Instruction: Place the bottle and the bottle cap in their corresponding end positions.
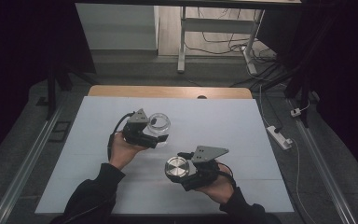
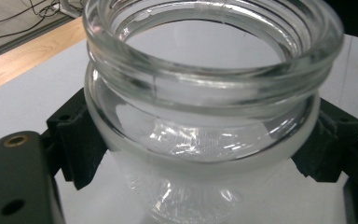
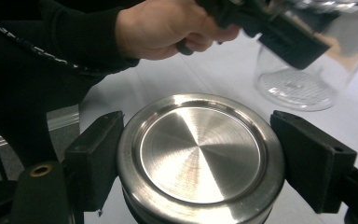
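High view: the left gripper [image 1: 161, 138], just left of centre, has its fingers closed on a clear glass jar [image 1: 159, 122] standing on the white worktop [image 1: 242, 121]. Lower and to the right, the right gripper [image 1: 182, 167] holds a round steel lid [image 1: 176, 167] flat side up, well apart from the jar. The step in hand looks like bringing lid and jar together, or parting them; which one I cannot tell.

Left gripper view: the jar [image 2: 205, 116] takes up the middle of the frame, its threaded mouth open toward the top. The black fingers [image 2: 77, 140] press on its shoulder from left and right, just under the thick rim, so the grip is snug and the jar sits upright. To do the step well, keep this hold steady and low on the neck so the threads stay free, and let the base rest on the worktop instead of hanging.

Right gripper view: the lid [image 3: 200, 156] sits centre frame, clamped at its edge between the two fingers [image 3: 95, 158], closed as far as the lid allows. The jar [image 3: 303, 77] and the other hand [image 3: 168, 28] are in the upper right. The lid should travel level, meet the mouth squarely from above, and only then be turned; a tilted approach would likely cross the threads.
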Demonstrator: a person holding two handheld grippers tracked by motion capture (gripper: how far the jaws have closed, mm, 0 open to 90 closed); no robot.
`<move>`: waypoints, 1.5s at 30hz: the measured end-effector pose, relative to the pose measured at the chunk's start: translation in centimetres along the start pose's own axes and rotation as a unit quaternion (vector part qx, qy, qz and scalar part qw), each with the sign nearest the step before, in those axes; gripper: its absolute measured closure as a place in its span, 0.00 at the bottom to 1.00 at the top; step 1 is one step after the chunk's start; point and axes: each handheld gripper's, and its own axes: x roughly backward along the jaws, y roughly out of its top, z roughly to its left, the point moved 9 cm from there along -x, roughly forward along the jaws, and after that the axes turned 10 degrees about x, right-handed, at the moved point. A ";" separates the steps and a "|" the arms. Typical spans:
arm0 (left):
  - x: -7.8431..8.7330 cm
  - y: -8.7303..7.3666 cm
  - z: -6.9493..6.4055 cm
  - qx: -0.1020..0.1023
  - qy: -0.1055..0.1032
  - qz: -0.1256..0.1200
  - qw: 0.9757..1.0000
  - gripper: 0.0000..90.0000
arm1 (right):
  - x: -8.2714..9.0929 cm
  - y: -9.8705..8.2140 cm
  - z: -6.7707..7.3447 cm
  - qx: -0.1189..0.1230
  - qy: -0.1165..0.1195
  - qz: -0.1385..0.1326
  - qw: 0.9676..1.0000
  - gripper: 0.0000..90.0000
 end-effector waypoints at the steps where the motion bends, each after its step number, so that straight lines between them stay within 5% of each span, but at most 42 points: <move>1: -0.2 0.1 0.1 0.002 0.000 -0.001 1.000 0.18 | -0.1 -0.1 0.0 0.000 0.000 0.000 1.000 0.22; 23: -4.0 1.5 1.3 -0.006 0.009 0.007 1.000 0.18 | -2.5 -1.9 0.3 0.016 0.001 0.012 1.000 0.22; 45: -7.0 0.3 3.5 0.003 0.021 0.016 1.000 0.18 | -5.6 -3.8 -0.7 0.018 -0.004 0.029 0.999 0.22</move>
